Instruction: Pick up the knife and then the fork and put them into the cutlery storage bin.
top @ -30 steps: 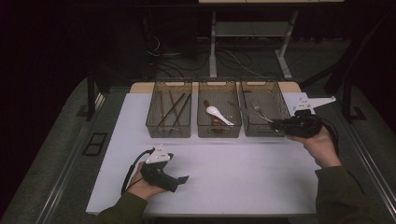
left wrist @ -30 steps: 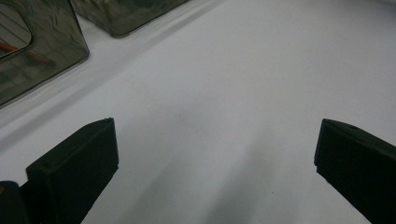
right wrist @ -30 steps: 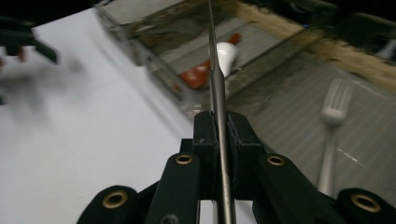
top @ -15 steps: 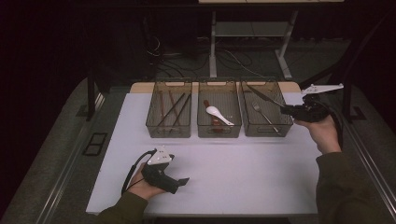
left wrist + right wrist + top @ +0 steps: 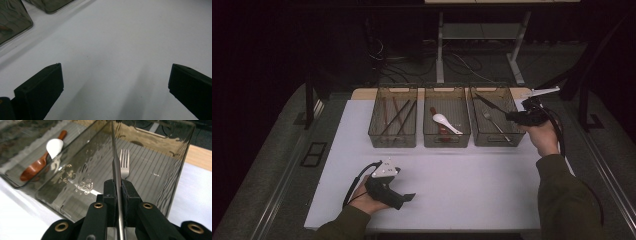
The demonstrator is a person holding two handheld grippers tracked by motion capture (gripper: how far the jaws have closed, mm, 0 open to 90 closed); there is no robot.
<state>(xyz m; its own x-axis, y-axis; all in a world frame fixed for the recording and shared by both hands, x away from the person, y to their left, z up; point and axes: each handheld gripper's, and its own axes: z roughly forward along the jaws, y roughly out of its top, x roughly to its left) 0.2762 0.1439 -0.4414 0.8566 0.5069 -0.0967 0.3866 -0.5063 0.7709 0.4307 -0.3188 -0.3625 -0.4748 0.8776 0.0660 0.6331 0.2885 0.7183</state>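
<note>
Metal utensil (image 5: 117, 167), clamped in my right claw (image 5: 119, 185), has swung over the right-hand bin (image 5: 495, 140) holding a fork (image 5: 124, 162), ready for dropping.

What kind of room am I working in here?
Probably a lab or recording workspace: a white table in a dark room, three clear bins of sorted cutlery, and loose cables on the floor behind.

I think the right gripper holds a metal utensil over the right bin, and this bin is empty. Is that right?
Not quite. The right gripper does hold a metal utensil over the right bin, but this bin is not empty: a fork lies on its floor. The right gripper view shows it plainly.
</note>
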